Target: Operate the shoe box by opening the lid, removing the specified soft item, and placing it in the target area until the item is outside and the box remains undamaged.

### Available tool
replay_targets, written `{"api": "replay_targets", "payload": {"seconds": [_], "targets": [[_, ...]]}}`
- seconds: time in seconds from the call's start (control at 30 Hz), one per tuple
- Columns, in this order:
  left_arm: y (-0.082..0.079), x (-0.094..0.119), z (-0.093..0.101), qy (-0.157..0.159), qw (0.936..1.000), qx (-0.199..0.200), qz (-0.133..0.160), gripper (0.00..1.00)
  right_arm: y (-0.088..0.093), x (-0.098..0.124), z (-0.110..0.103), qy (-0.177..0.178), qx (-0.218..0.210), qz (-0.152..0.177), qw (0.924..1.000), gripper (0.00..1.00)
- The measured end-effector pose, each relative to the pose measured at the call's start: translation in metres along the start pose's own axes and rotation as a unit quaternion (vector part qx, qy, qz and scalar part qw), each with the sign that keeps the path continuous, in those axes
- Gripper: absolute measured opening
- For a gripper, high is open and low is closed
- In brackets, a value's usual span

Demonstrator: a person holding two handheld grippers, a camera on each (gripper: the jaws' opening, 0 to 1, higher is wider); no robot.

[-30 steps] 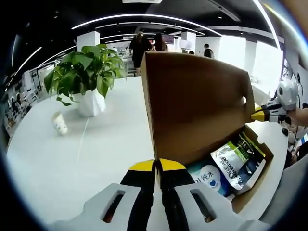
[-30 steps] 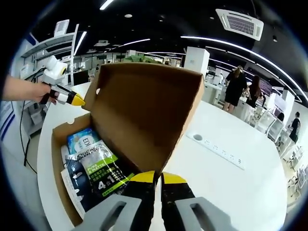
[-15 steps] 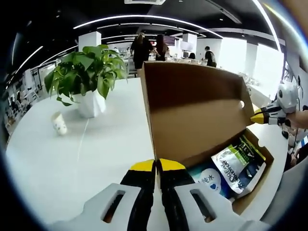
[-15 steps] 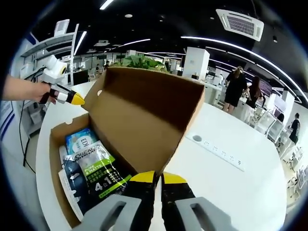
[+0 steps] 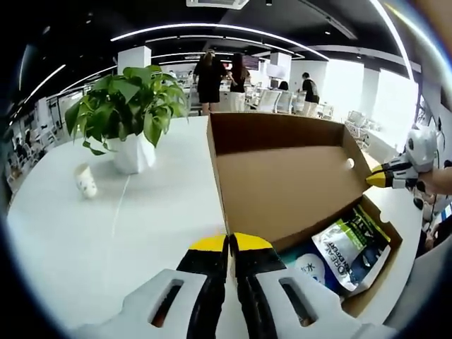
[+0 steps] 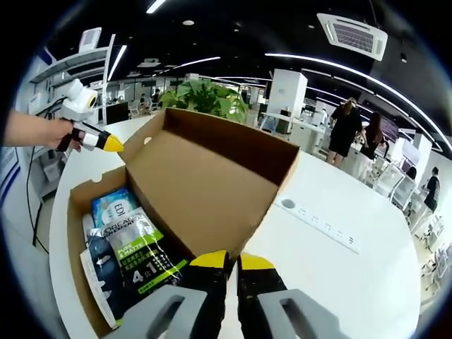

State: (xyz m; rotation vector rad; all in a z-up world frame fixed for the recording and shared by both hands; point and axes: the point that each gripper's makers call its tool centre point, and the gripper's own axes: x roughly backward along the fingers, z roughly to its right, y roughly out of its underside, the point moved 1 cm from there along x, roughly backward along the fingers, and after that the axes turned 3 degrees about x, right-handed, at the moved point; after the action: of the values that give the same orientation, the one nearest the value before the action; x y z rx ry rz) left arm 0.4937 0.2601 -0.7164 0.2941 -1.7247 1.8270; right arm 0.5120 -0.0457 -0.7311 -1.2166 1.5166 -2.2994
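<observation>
The brown cardboard shoe box (image 5: 378,277) lies on a white table (image 5: 106,240) with its lid (image 5: 282,183) swung up and leaning back. My left gripper (image 5: 229,247) is shut on the lid's near corner. The right gripper (image 5: 378,179), held by a hand, pinches the far corner. Inside lie a green, grey and white soft pouch (image 5: 349,244) and a blue pack (image 5: 307,265). In the right gripper view my right gripper (image 6: 229,263) is shut on the lid (image 6: 205,191), and the left gripper (image 6: 113,146) holds the opposite corner. The pouch (image 6: 138,247) and a blue packet (image 6: 113,208) rest in the box (image 6: 74,240).
A leafy plant in a white pot (image 5: 131,116) and a small paper cup (image 5: 87,181) stand on the table left of the box. A flush socket strip (image 6: 321,222) lies in the tabletop beyond the lid. People (image 5: 210,74) stand far back in the office.
The lid has tilted further back and lower between both grippers, uncovering more of the box's inside. The plant now shows over the lid in the right gripper view.
</observation>
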Motion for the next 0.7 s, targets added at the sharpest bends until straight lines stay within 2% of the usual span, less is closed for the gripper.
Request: {"api": "replay_targets", "payload": {"seconds": [0.7], "targets": [[-0.006,-0.016,-0.006,-0.009,0.9999,0.012,-0.001,0.01,0.002,-0.012,0.006,0.004,-0.018,0.001,0.9998,0.0]]}}
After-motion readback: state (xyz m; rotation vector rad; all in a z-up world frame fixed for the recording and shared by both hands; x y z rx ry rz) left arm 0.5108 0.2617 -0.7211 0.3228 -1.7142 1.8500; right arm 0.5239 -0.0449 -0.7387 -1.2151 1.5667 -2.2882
